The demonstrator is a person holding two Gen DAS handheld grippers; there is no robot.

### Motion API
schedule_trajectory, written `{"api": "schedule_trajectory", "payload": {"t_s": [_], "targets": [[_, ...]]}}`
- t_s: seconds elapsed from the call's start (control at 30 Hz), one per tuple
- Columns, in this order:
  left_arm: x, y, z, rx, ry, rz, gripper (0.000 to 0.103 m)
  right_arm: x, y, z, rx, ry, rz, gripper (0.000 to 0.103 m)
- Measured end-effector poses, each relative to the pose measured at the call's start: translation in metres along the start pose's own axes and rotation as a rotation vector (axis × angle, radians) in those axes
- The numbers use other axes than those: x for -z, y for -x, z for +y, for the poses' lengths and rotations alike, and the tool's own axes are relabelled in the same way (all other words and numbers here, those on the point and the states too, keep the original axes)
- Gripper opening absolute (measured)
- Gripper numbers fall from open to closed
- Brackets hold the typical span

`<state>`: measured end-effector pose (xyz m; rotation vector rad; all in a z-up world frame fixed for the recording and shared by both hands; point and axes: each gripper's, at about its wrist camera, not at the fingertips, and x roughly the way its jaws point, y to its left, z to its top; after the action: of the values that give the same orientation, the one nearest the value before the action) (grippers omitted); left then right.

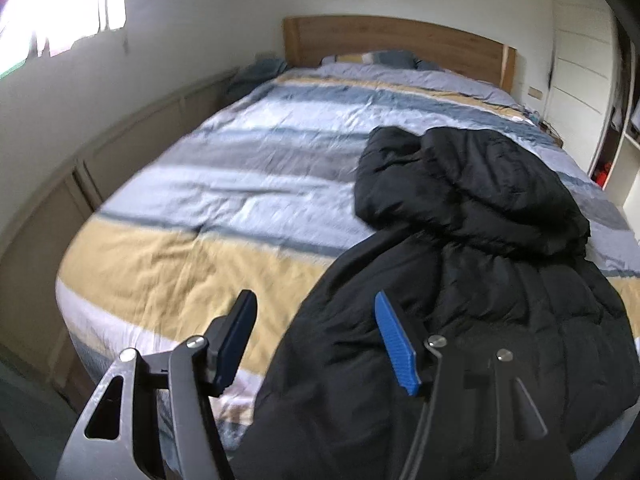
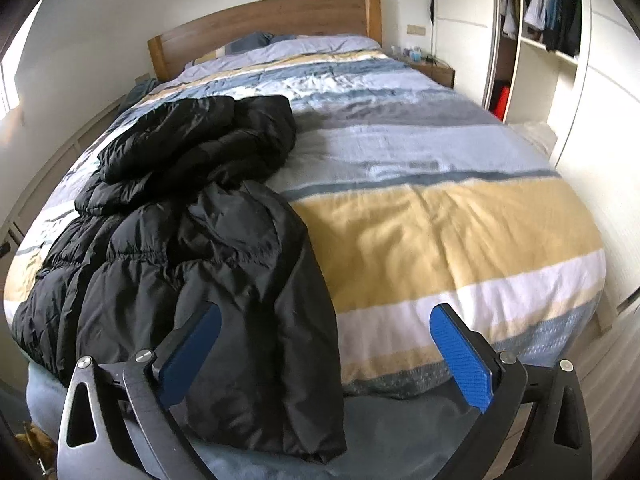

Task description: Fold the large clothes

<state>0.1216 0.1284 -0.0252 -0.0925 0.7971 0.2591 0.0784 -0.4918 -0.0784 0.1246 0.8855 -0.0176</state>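
From the left wrist view, the left gripper [image 1: 316, 336] is hanging over the foot of the bed with its jaws spread apart and nothing between them. The black quilted puffer jacket [image 1: 472, 248] is lying in a rumpled heap ahead and to the right of it, its near hem passing under the right finger, though I cannot tell whether they are touching. The hood or upper part is bunching up farther ahead. The striped blue, white and yellow duvet [image 1: 224, 200] is stretching bare to the left of the gripper. No fold looks made yet, so I judge the task is only beginning: spreading flat, sleeves in, then folding all seem left.

From the right wrist view, the right gripper [image 2: 326, 352] is also standing wide open and gripping nothing. The jacket [image 2: 192, 240] is sprawling ahead and to its left, one flap draping over the bed's foot edge just beside the left finger. Far ahead to the right, the open white wardrobe [image 2: 536, 56] is holding hanging clothes up top and something red low down, too small to name.
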Motion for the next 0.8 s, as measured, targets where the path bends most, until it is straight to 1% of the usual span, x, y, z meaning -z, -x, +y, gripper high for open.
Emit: {"api": "schedule_trajectory", "payload": {"t_s": [0.07,0.13,0.17,0.27,0.3,0.33,0.37,0.4,0.47,0.5,0.6,0.67,0.77,0.8], "targets": [[0.007,-0.007,0.018,0.005,0.026,0.037,0.06,0.005,-0.006,-0.006,-0.014,-0.022,0.03,0.103],[0.017,-0.017,0.038,-0.002,0.045,0.078,0.06,0.01,-0.016,-0.013,-0.052,-0.059,0.063,0.103],[0.024,-0.024,0.049,0.009,0.064,0.107,0.06,0.013,-0.021,-0.016,-0.068,-0.079,0.08,0.103],[0.042,-0.04,0.066,0.048,0.099,0.164,0.06,0.019,-0.035,-0.021,-0.093,-0.113,0.122,0.103],[0.049,-0.048,0.071,0.086,0.121,0.191,0.06,0.02,-0.038,-0.023,-0.105,-0.124,0.13,0.103],[0.053,-0.051,0.074,0.109,0.134,0.206,0.06,0.023,-0.044,-0.027,-0.124,-0.151,0.145,0.103],[0.059,-0.057,0.077,0.15,0.155,0.223,0.06,0.024,-0.047,-0.028,-0.128,-0.162,0.152,0.103],[0.066,-0.064,0.08,0.211,0.185,0.245,0.06,0.026,-0.052,-0.031,-0.136,-0.177,0.164,0.103],[0.075,-0.072,0.081,0.274,0.214,0.267,0.06,0.029,-0.061,-0.034,-0.155,-0.203,0.188,0.103],[0.082,-0.079,0.084,0.344,0.256,0.283,0.06,0.03,-0.063,-0.036,-0.157,-0.209,0.198,0.103],[0.095,-0.093,0.088,0.461,0.346,0.322,0.06,0.037,-0.074,-0.039,-0.209,-0.251,0.231,0.103],[0.102,-0.1,0.09,0.514,0.39,0.341,0.06,0.042,-0.082,-0.042,-0.249,-0.29,0.254,0.103],[0.112,-0.106,0.093,0.589,0.451,0.363,0.069,0.05,-0.092,-0.043,-0.299,-0.331,0.286,0.103],[0.115,-0.106,0.093,0.61,0.462,0.368,0.069,0.053,-0.095,-0.042,-0.324,-0.345,0.294,0.103]]}}
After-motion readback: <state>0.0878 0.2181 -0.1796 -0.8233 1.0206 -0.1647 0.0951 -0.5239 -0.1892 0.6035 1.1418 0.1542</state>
